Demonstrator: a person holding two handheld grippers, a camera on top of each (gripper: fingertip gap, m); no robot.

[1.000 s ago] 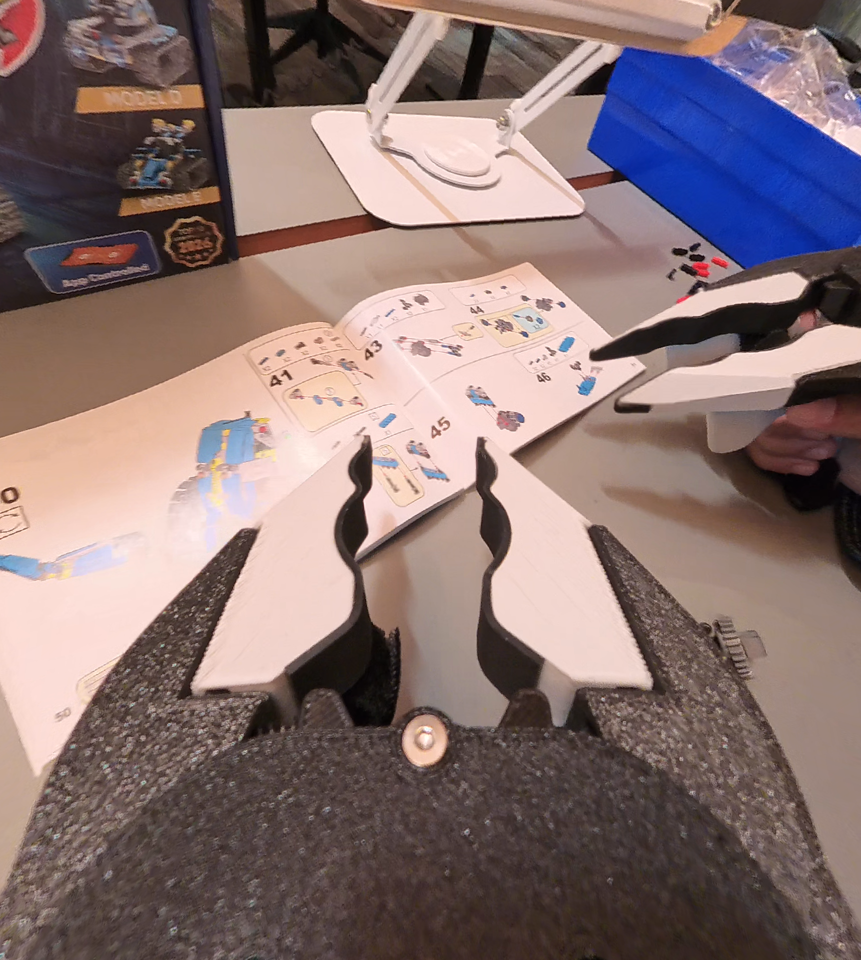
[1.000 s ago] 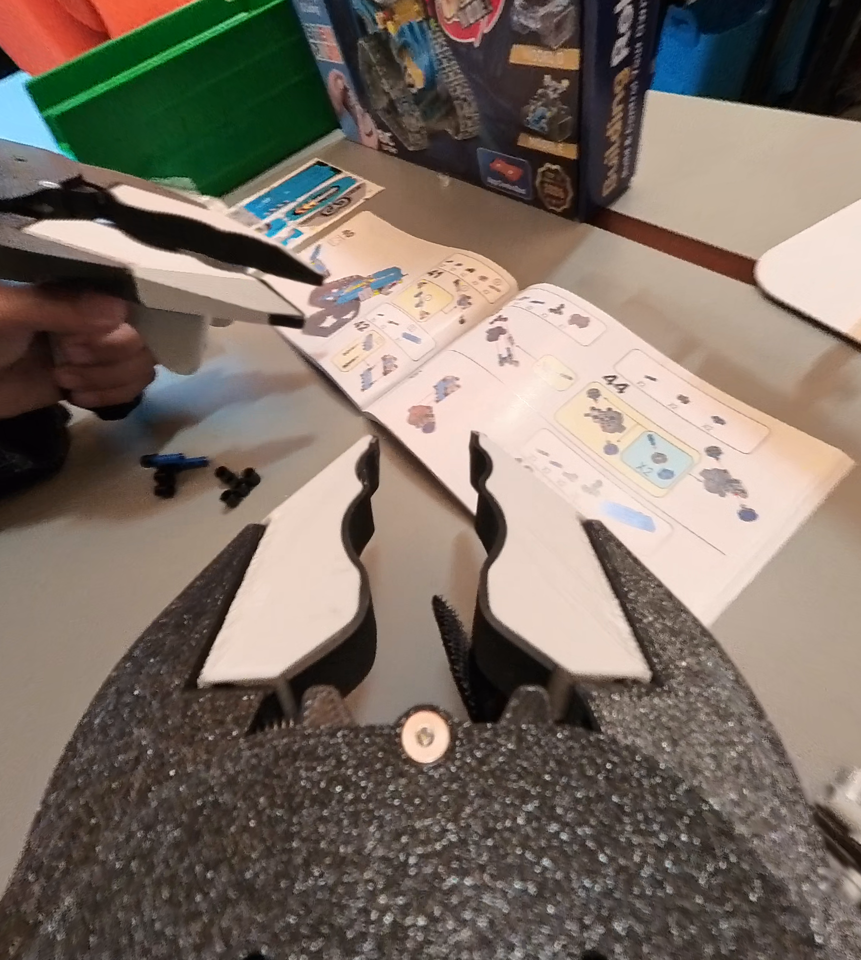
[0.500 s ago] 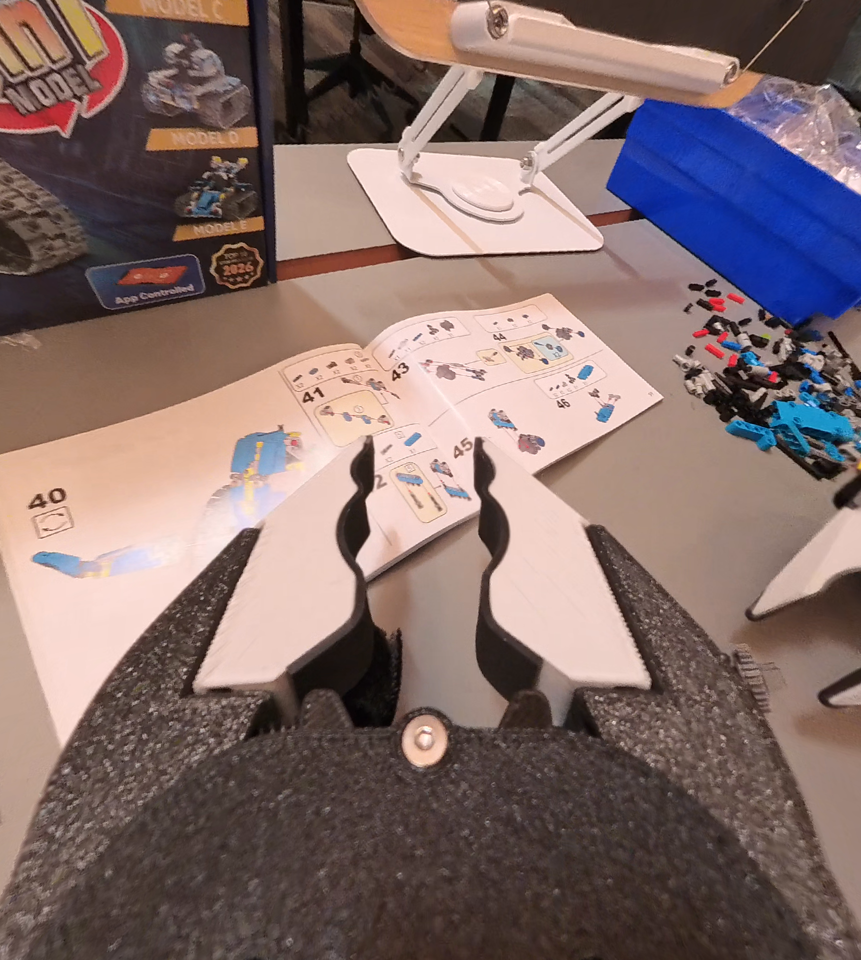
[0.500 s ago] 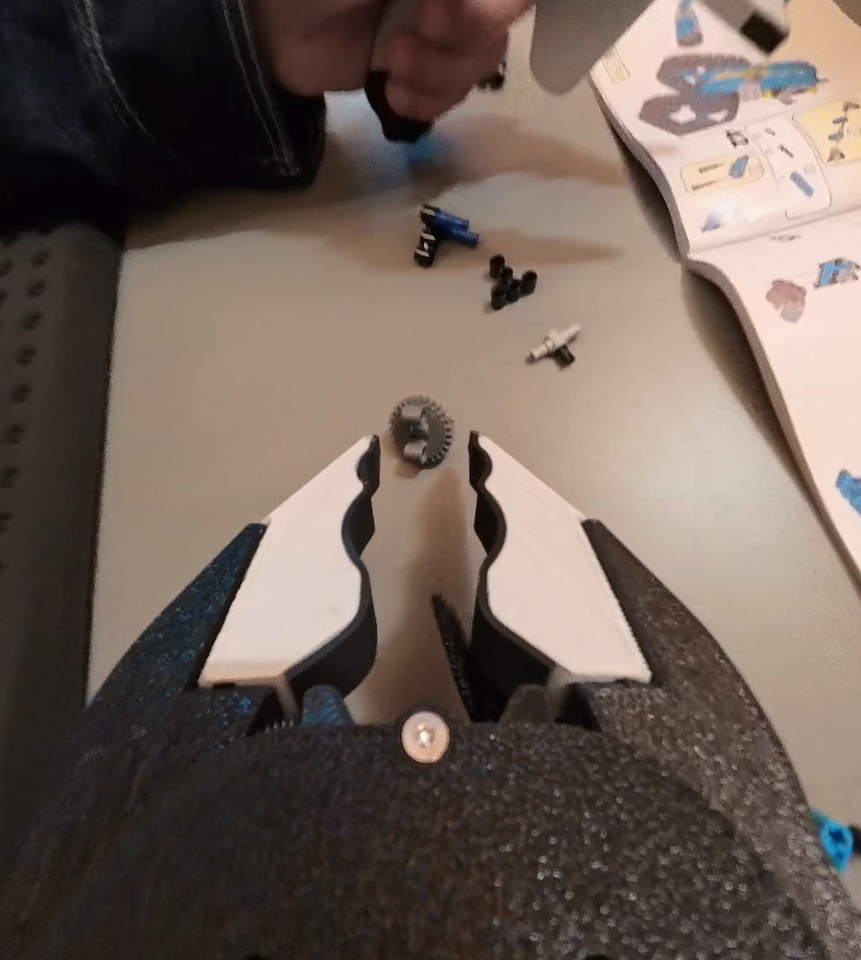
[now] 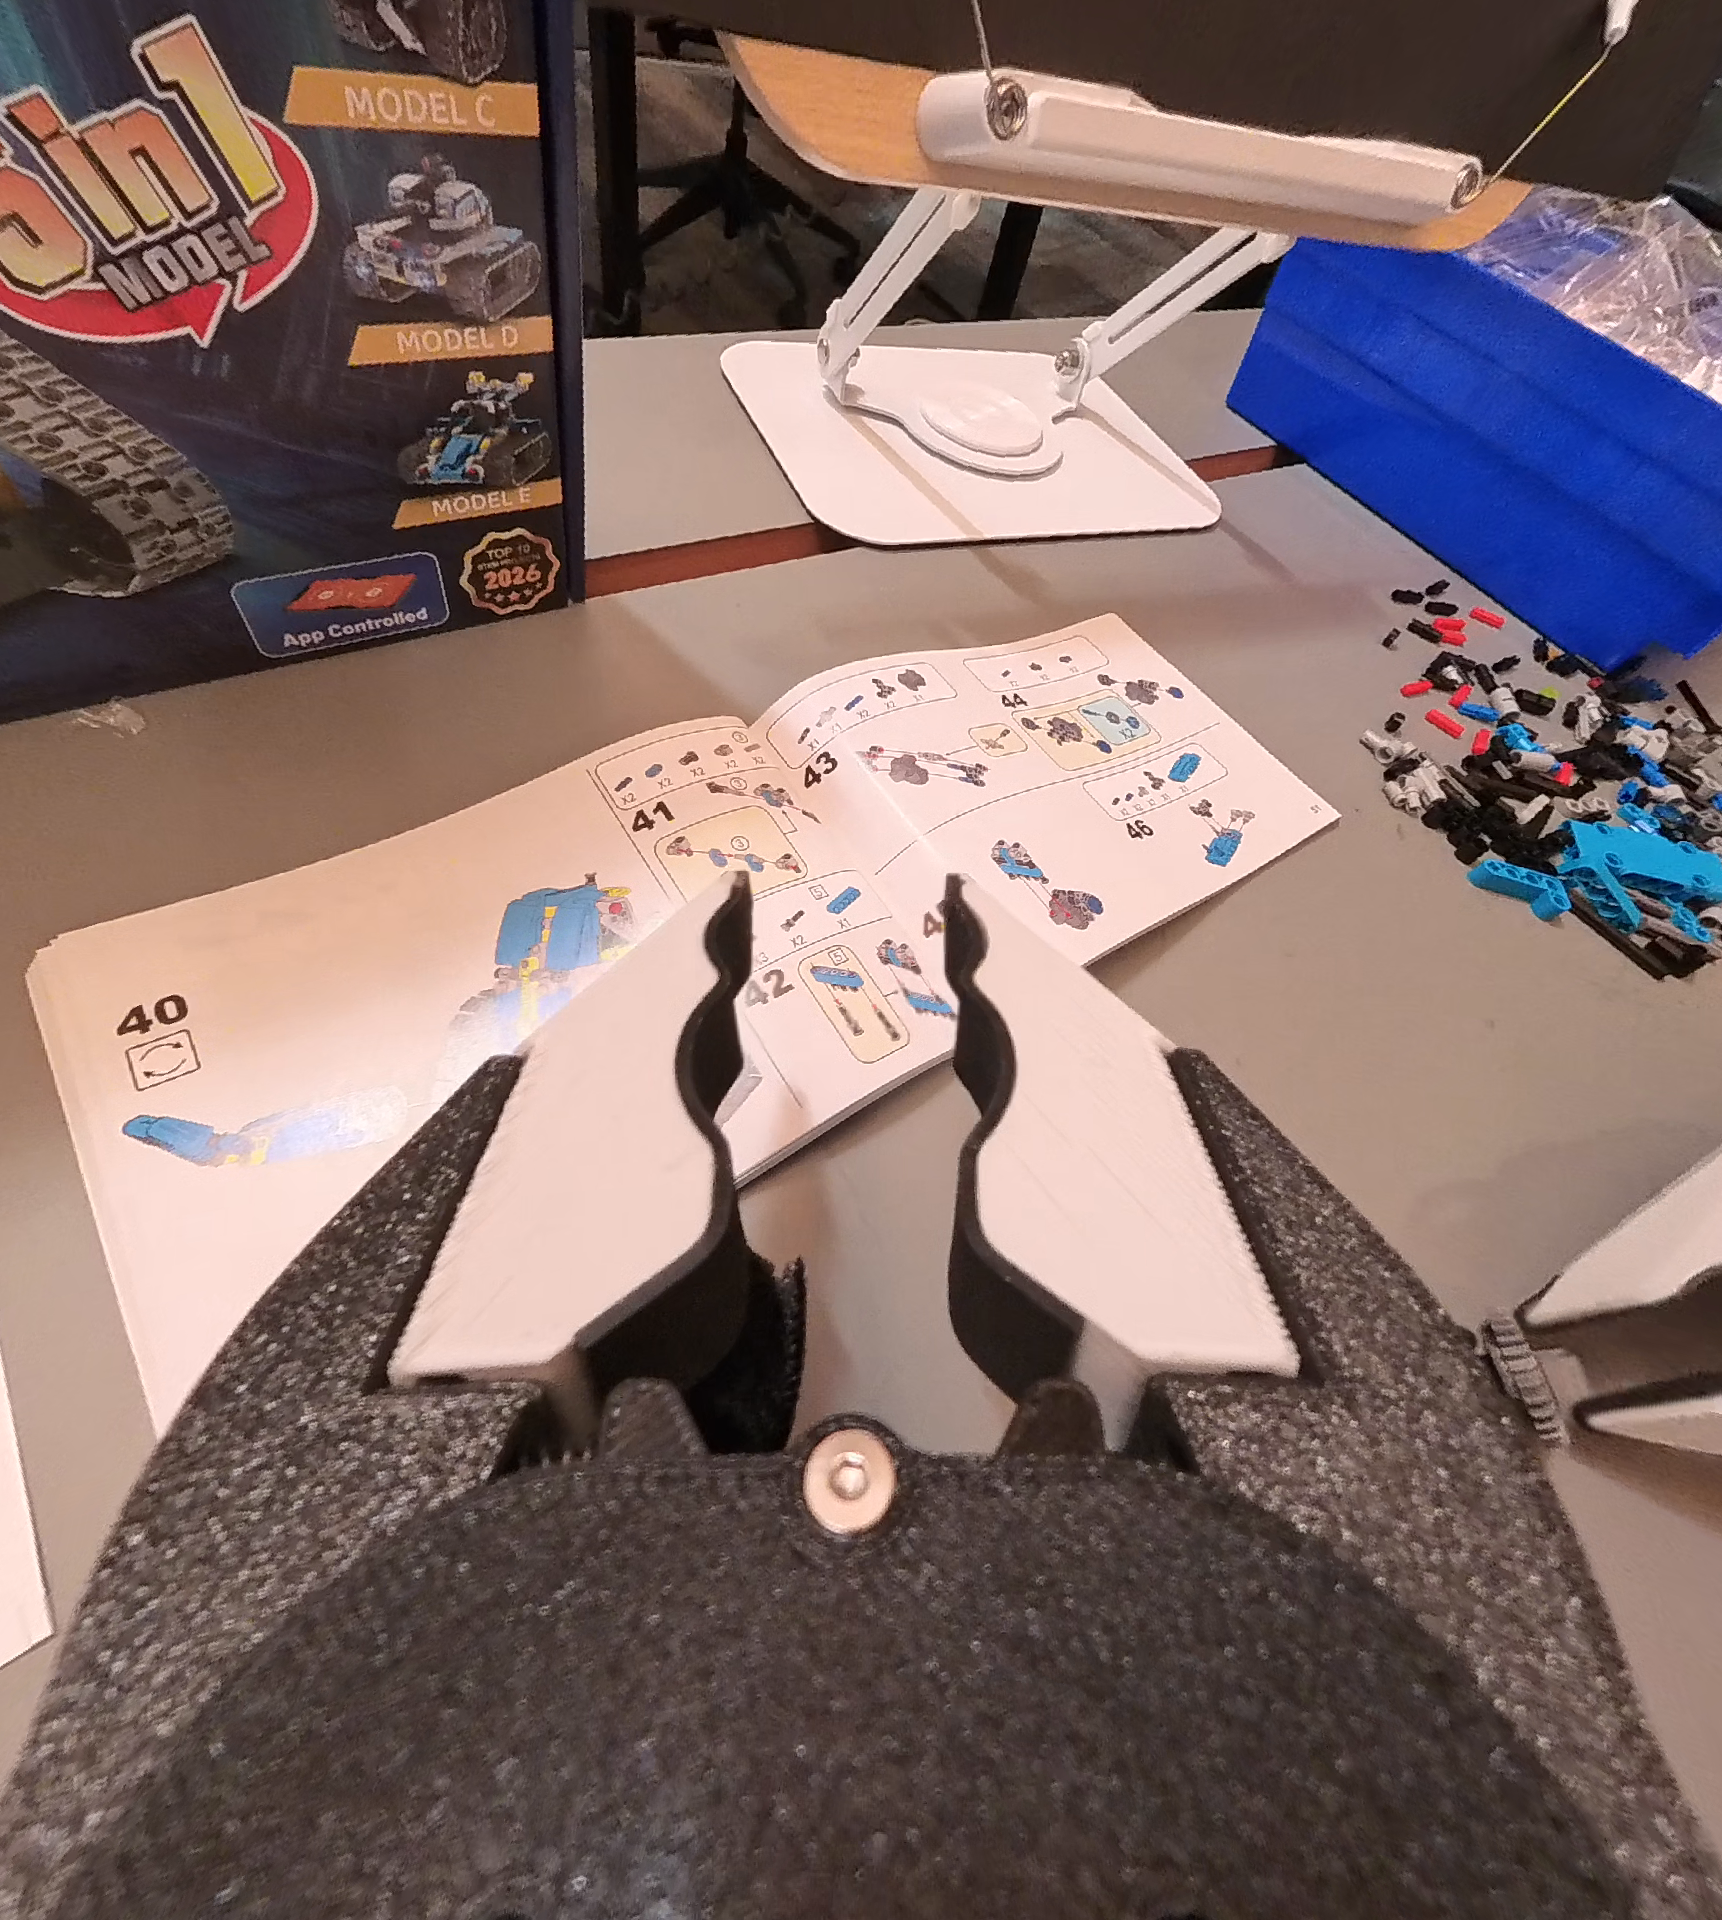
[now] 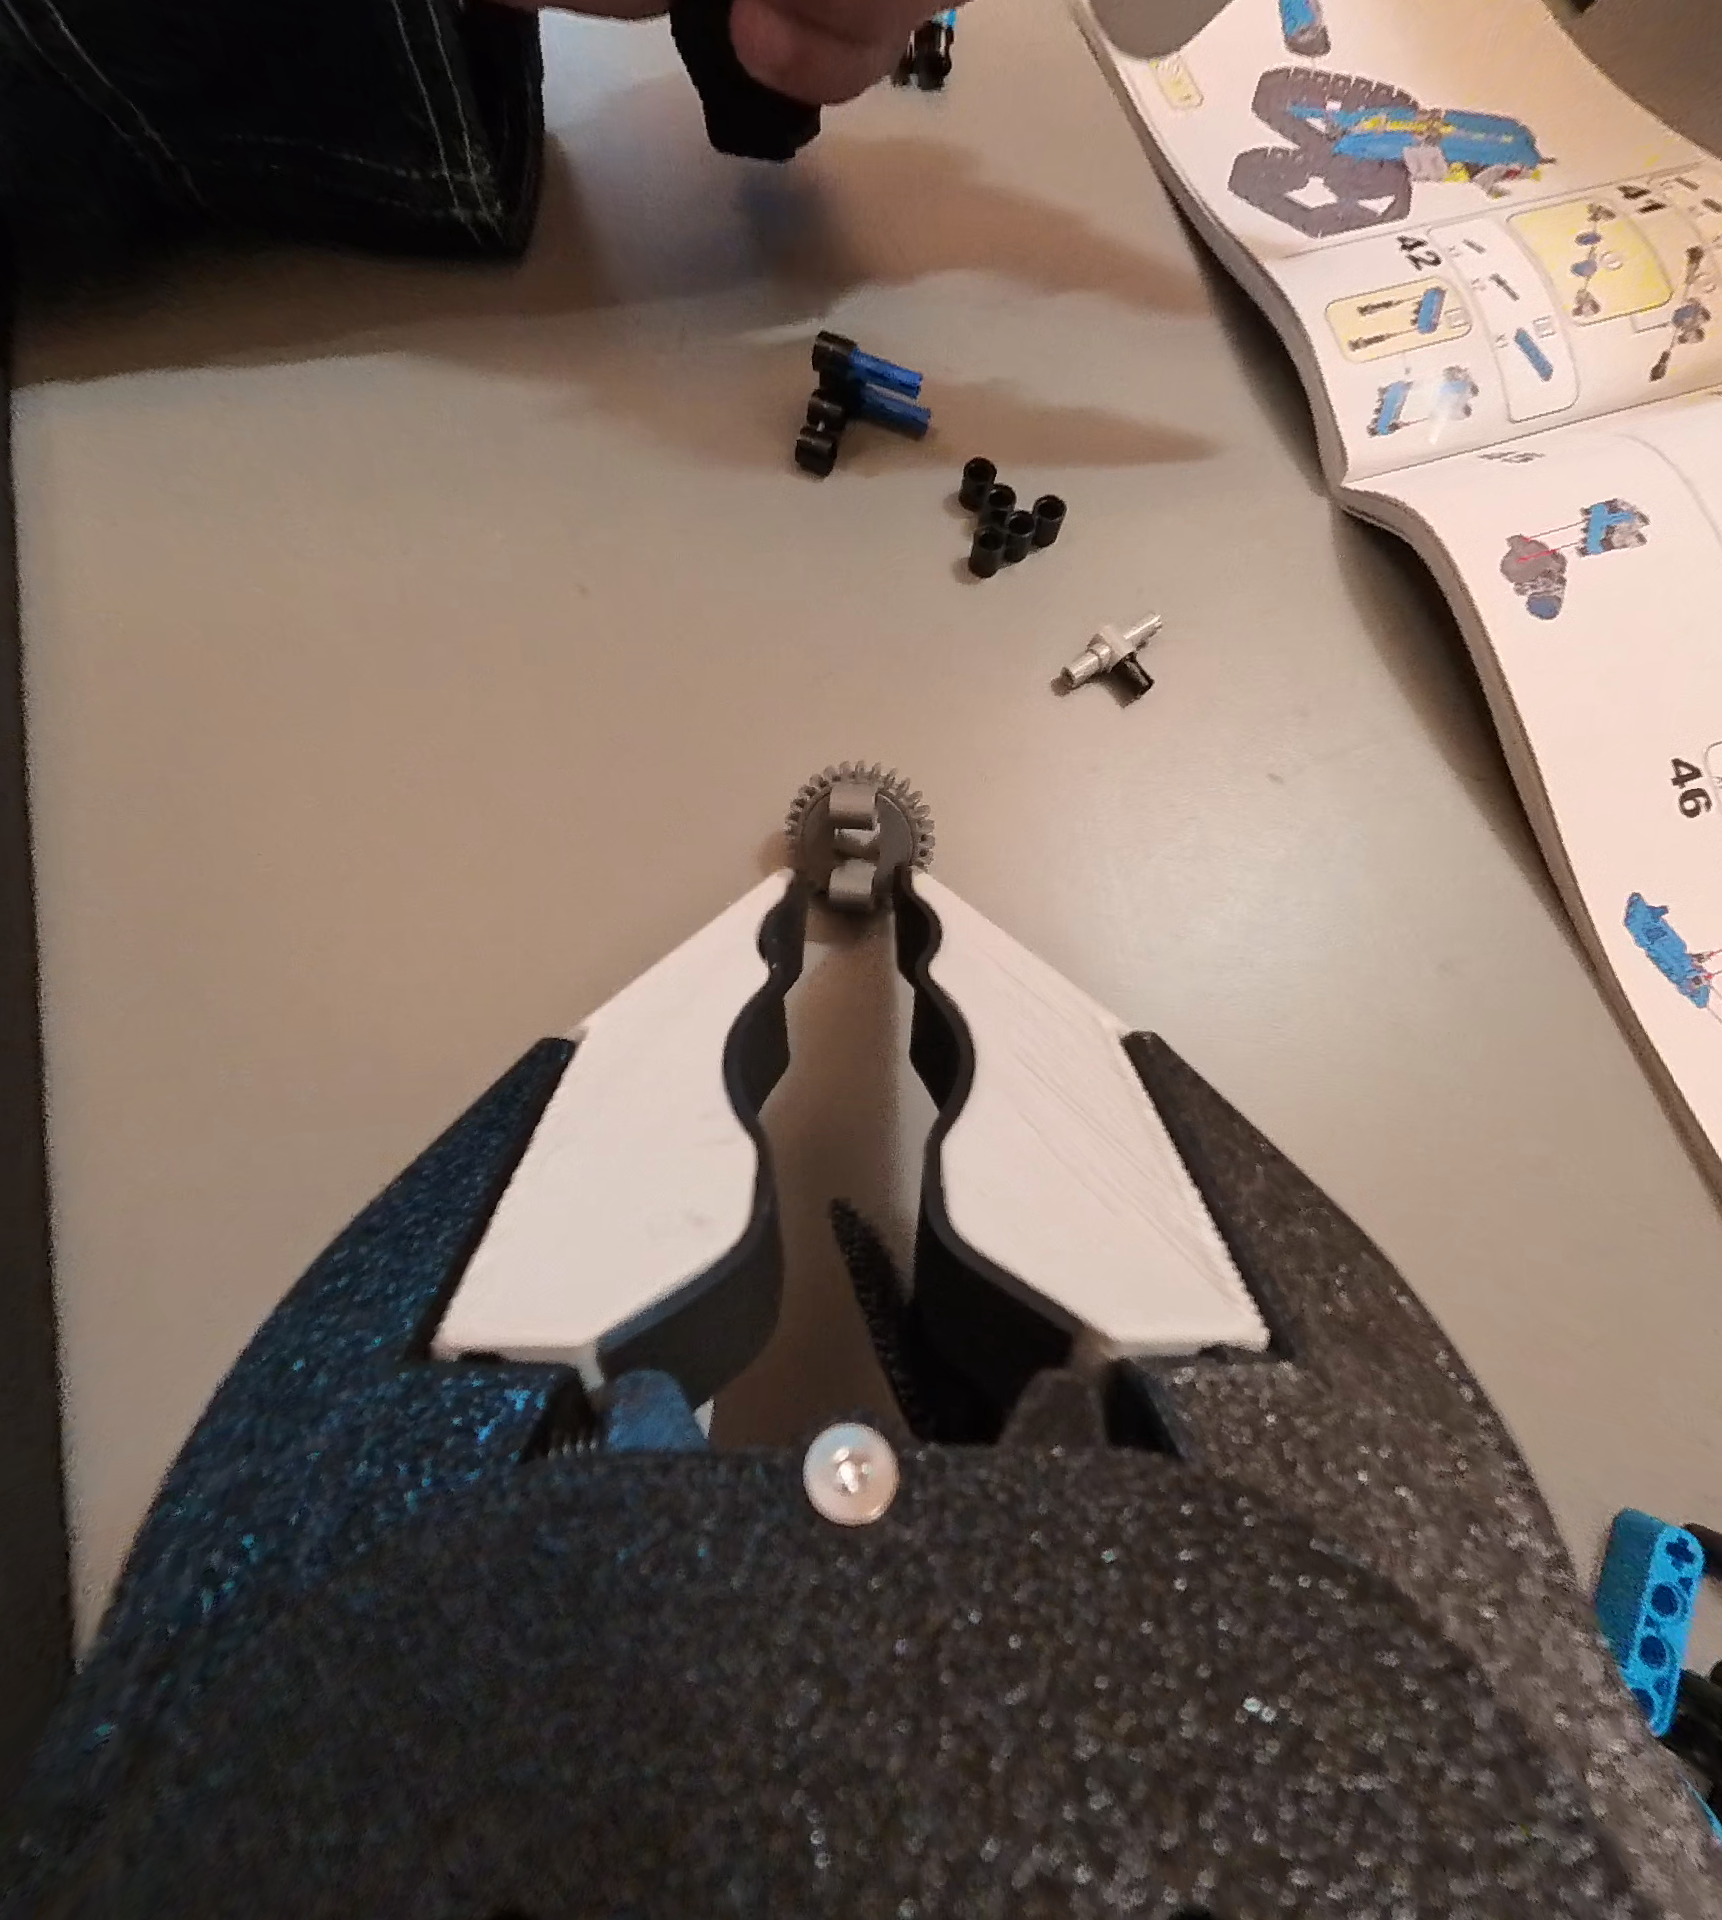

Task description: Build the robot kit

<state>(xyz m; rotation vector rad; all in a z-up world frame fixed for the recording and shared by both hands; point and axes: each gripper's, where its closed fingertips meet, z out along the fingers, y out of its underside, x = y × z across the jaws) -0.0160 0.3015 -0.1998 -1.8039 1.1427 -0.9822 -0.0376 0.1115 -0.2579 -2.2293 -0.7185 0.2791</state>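
Note:
In the right wrist view my right gripper [image 6: 852, 883] is shut on a small grey gear [image 6: 859, 847] that has a light grey connector on it, low over the grey table [image 6: 421, 727]. The same gear [image 5: 1511, 1371] shows between the right gripper's tips [image 5: 1537, 1382] at the right edge of the left wrist view. My left gripper [image 5: 844, 883] is open and empty, held above the near edge of an open instruction booklet [image 5: 421, 997]. The booklet also shows in the right wrist view [image 6: 1563, 520].
Ahead of the gear lie a black-and-blue pin assembly [image 6: 857, 400], a black connector cluster [image 6: 1013, 520] and a grey pin [image 6: 1111, 655]. A pile of small parts [image 5: 1615, 810], a blue bin [image 5: 1522, 416], a white stand [image 5: 982, 447] and a toy box [image 5: 213, 312] stand farther off. A hand [image 6: 763, 62] is at the top. My hands' fingertips stand some 20 centimetres from each other. The grey pin [image 6: 1111, 655] lies around 7 centimetres away from my right fingertips.
The right gripper swung from the booklet down to the gear and closed its fingers on it. The left gripper stayed open and drew back slightly over the booklet.

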